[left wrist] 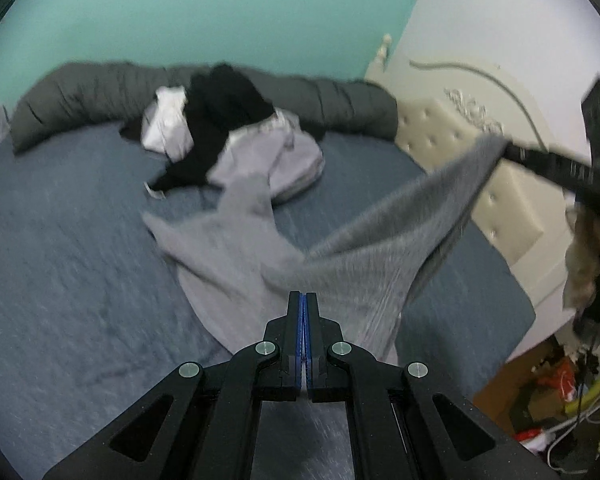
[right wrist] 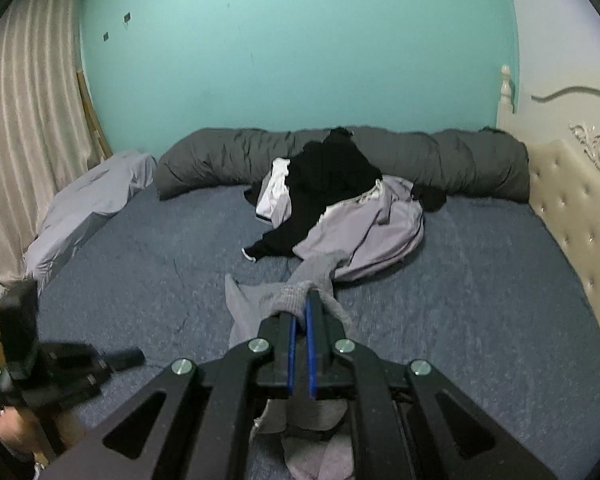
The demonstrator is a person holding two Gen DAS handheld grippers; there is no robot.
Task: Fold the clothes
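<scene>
Grey knit garment (left wrist: 236, 252): spread on blue bed (left wrist: 68, 248), one end lifted. Right gripper (right wrist: 303, 304): jaws clamped on its fabric. Left gripper (left wrist: 304, 300): jaws closed; whether holding cloth, cannot tell.

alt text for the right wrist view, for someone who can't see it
The right claw is shut on a grey knit garment that trails across a blue bed. Beyond lies a pile of black and lilac clothes before a rolled dark duvet and teal wall; the left claw shows at lower left.
</scene>
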